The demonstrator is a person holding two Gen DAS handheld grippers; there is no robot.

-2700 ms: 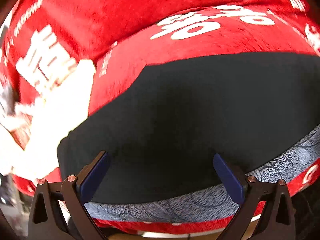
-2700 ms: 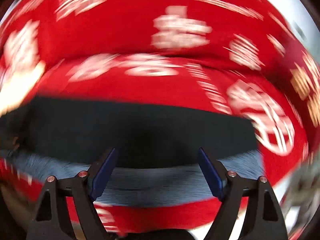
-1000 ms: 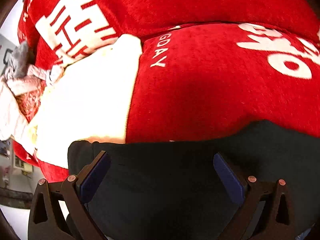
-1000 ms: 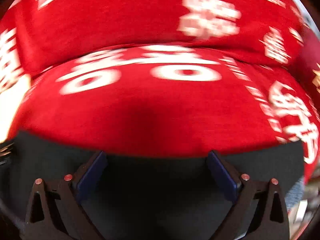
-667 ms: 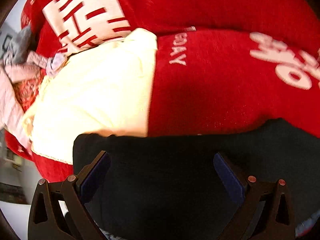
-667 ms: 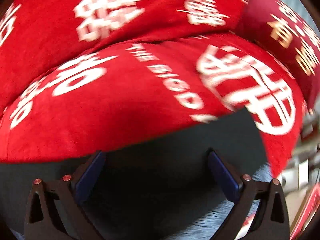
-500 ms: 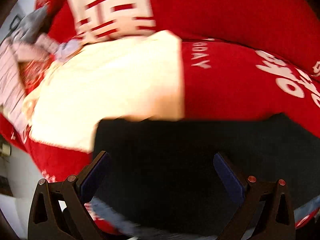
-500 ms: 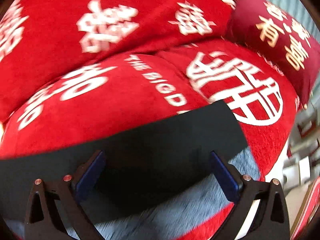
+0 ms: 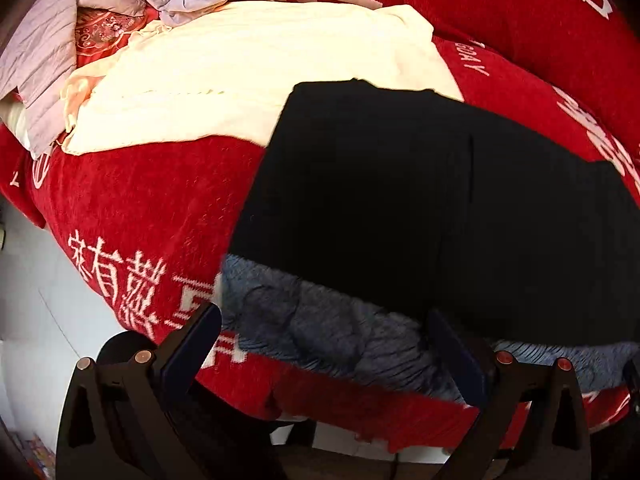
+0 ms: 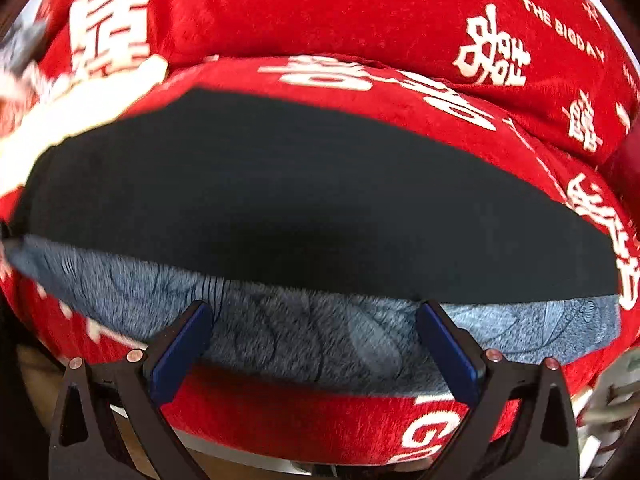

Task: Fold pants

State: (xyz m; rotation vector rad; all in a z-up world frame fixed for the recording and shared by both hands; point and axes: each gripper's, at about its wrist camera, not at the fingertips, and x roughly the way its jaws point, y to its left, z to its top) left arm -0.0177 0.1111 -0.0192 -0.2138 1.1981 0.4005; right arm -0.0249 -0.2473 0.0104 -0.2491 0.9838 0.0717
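The black pants lie as a flat folded rectangle on the red sofa cover, their far-left corner overlapping the cream cloth, their near edge leaving a strip of grey fleece lining exposed. Both the left hand-held gripper and right hand-held gripper hang wide open and empty near that strip. For the next fold, pinch both near corners evenly, gathering every layer, and lift together.

black pants, folded, lying flat

before my tongs: a smooth dark rectangle on the red cover, its fleecy grey-blue lining showing as a strip along the near edge; far left corner overlaps a cream cloth.
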